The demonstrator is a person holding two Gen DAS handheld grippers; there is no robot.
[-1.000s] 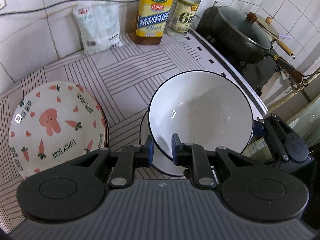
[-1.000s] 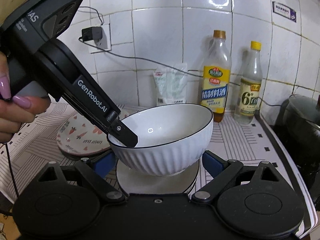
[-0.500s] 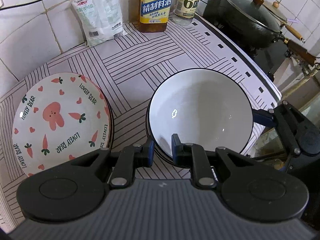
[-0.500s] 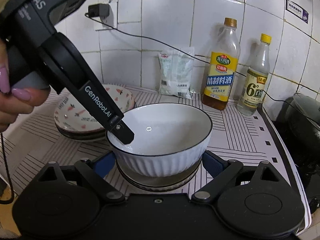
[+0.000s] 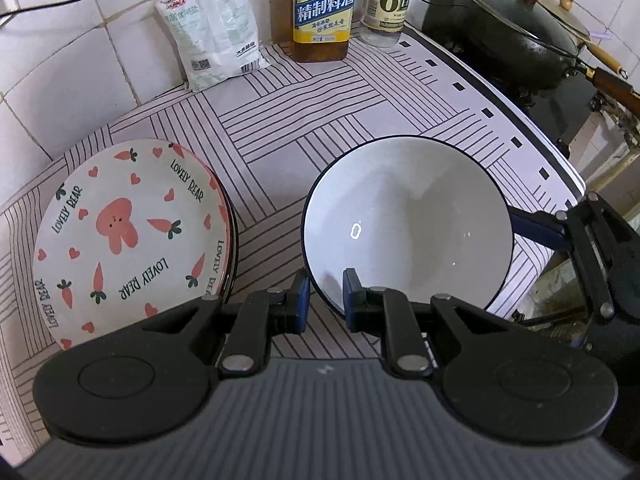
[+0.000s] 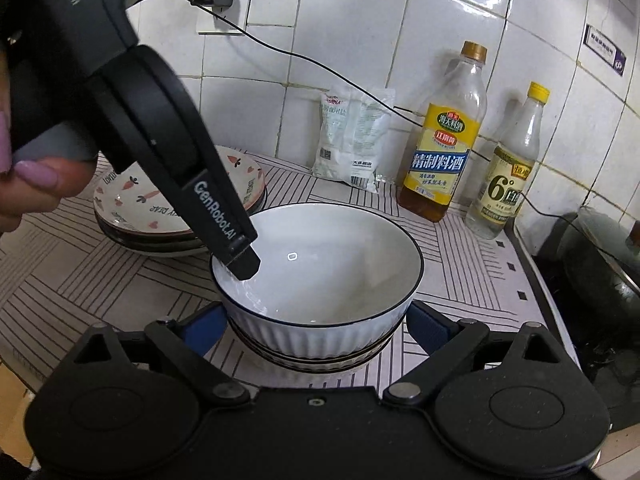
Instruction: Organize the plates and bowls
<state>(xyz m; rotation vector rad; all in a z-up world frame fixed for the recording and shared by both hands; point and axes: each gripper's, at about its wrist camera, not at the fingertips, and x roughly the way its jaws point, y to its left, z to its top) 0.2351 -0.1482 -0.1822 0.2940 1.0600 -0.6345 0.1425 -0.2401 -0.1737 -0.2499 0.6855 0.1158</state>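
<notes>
Two tools in my views. Left tool [image 5: 324, 296]: pinching the near rim of the white bowl [image 5: 408, 224], one finger inside; "GenRobot.AI" reads along its arm in the right view. Right tool [image 6: 316, 326]: spread wide either side of the bowl, whether its pads touch I cannot tell. Bowl sits nested on other bowls on the striped bench [image 5: 280, 128]. Plate stack [image 5: 128, 236] to the left, top plate printed "LOVELY BEAR" with carrots. Yellow-label bottle [image 5: 324, 8]: "精制料酒". Clear bottle [image 5: 390, 0]: "6°".
</notes>
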